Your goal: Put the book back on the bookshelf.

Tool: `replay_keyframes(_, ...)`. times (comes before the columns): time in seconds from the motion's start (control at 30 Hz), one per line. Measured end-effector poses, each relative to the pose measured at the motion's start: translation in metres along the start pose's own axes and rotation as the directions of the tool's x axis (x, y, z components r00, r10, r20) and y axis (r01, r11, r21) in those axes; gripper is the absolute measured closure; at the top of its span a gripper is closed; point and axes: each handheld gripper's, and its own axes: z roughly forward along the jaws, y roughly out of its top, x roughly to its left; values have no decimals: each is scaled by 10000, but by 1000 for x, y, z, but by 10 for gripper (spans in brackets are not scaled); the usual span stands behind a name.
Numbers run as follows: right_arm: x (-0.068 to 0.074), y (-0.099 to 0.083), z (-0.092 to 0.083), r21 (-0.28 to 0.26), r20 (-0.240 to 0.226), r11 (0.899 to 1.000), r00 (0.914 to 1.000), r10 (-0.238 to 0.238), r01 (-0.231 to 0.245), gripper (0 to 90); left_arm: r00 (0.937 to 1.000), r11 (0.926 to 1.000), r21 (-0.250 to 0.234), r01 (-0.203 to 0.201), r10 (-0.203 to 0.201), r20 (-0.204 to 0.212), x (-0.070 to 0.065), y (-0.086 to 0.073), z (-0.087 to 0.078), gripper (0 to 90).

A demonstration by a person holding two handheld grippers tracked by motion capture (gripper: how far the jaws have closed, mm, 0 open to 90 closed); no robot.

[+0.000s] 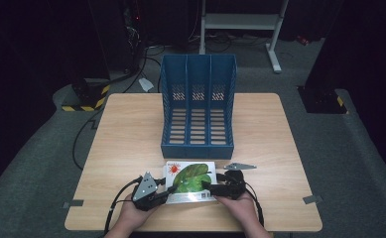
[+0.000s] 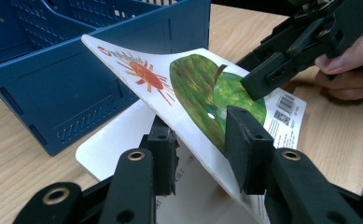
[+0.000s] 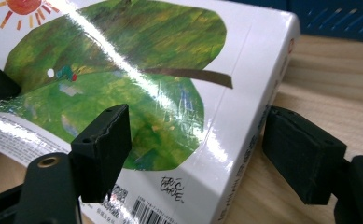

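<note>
A picture book (image 1: 190,181) with a green leaf and an orange sun on its white cover lies near the table's front edge, just in front of a blue file rack (image 1: 198,104). My left gripper (image 2: 202,144) is shut on the front cover (image 2: 188,88), one jaw under it and one on top, and the cover is lifted off the pages. My right gripper (image 3: 202,144) stands open astride the book's spine side (image 3: 244,121); one pad rests over the cover and the other sits beside the spine with a small gap. In the high view both grippers (image 1: 163,192) (image 1: 208,187) meet at the book.
The rack (image 2: 76,79) has three open slots and stands at the middle of the wooden table (image 1: 126,129). Bare tabletop lies left and right of it. Grey tape marks (image 1: 312,199) sit near the front corners. Beyond the table are a dark floor, cables and a white stand.
</note>
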Motion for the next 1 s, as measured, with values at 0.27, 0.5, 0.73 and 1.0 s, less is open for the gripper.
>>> replay_keyframes(0.27,4,0,-5,-315,304,9995,9995,-62,72,296,9995,9995,90,309,-308,-52,-2,2,-2,652)
replay_keyframes(0.5,15,-3,-17,-795,810,9948,9950,-579,643,357,9945,9946,114,1033,-1031,-161,-2,4,-6,661)
replay_keyframes(0.73,23,-7,-26,-1251,1430,9859,9853,-933,1115,413,9878,9879,137,1546,-1543,-230,1,2,-3,670)
replay_keyframes(1.0,26,-5,-30,-1579,1623,9755,9785,-1275,1533,447,9844,9849,168,1723,-1716,-389,2,0,-2,676)
